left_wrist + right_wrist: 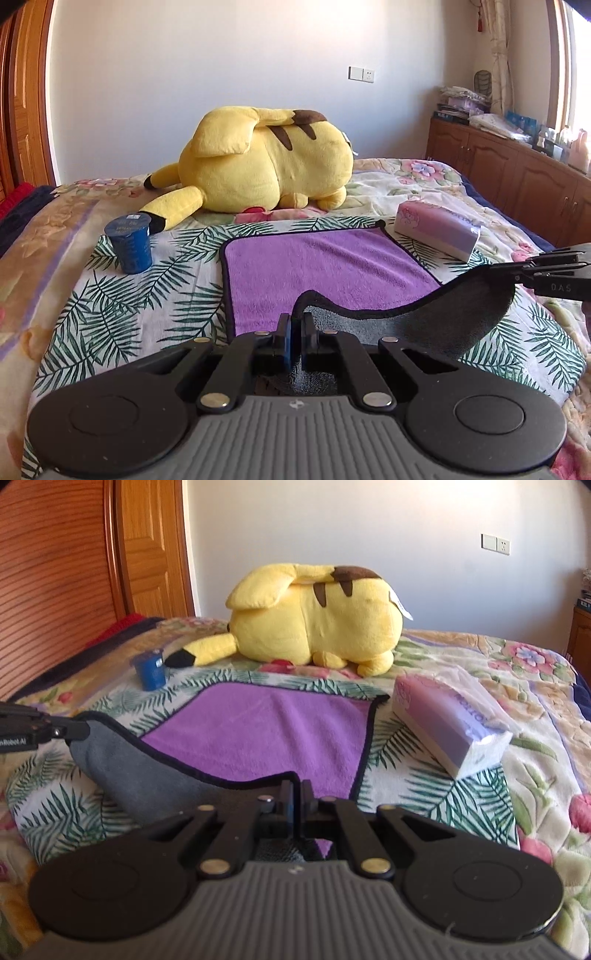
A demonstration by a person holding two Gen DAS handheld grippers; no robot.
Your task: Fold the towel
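A purple towel (325,266) with a black hem and grey underside lies on the leaf-print cloth on the bed; it also shows in the right wrist view (266,738). My left gripper (297,317) is shut on the towel's near left corner and holds it raised, so the grey underside (424,321) curls up. My right gripper (297,786) is shut on the near right corner. Each gripper shows in the other's view: the right one (517,275) at the right edge, the left one (79,729) at the left edge. The lifted near edge sags between them.
A yellow plush toy (269,162) lies behind the towel. A blue cup (129,245) stands at the towel's left. A tissue pack (439,230) lies at its right. Wooden cabinets (517,173) run along the right; a wooden door (151,550) is at the left.
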